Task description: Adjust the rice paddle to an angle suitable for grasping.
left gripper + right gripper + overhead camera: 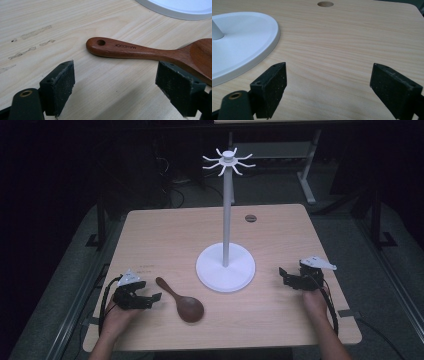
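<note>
Left claw (pixel 115 90) gapes empty low in frame beside the spoon (pixel 150 51); a shallow pinch could skid the slim handle away.

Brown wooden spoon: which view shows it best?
High view: the whole brown wooden spoon lies on the table, bowl and handle. Left gripper view is closer, showing the handle's hole and lettering, but crops the bowl. Right gripper view shows table and white stand base.

A dark wooden spoon (pixel 182 302) lies flat on the table (pixel 280 235), bowl apparently up, its holed handle angled away to the left, just beside a tall white stand (pixel 226 265) with top hooks.
</note>
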Available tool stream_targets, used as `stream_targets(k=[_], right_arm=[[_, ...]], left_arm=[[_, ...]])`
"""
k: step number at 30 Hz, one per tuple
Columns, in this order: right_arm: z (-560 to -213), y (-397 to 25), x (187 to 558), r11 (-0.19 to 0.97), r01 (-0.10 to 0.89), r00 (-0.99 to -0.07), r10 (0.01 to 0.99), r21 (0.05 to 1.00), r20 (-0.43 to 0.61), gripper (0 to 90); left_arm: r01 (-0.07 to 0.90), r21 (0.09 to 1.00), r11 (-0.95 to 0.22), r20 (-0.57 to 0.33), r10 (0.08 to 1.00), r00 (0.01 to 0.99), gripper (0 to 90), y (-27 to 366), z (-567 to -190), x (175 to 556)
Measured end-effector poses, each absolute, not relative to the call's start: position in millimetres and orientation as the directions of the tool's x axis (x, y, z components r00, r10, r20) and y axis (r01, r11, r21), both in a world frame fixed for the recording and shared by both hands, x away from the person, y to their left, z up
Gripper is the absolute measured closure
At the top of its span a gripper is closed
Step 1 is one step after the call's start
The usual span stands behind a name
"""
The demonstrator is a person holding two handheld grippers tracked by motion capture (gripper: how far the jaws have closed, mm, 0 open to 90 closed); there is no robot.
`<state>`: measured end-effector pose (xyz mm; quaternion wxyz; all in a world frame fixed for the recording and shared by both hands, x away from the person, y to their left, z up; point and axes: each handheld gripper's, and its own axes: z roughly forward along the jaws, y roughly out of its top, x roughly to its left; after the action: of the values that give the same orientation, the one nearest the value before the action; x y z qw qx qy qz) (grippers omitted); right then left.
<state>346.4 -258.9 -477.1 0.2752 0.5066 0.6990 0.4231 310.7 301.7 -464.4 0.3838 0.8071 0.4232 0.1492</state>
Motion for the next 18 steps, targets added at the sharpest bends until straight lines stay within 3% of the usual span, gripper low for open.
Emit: stream_targets(k=[9,18], right_arm=[[-477.1,-258.7,346.3,0.134,0.471,-0.335,0.941,0.872,0.036,13.4],[-476.9,-257.9,345.6,0.141,0.468,-0.338,0.941,0.872,0.029,13.4]], left_arm=[[0.586,0.731,-0.35,-0.076,0.811,0.58,26.3,302.5,-460.9,312.9],[0.569,0.753,-0.33,-0.073,0.817,0.571,58.8,299.3,-446.9,319.2]])
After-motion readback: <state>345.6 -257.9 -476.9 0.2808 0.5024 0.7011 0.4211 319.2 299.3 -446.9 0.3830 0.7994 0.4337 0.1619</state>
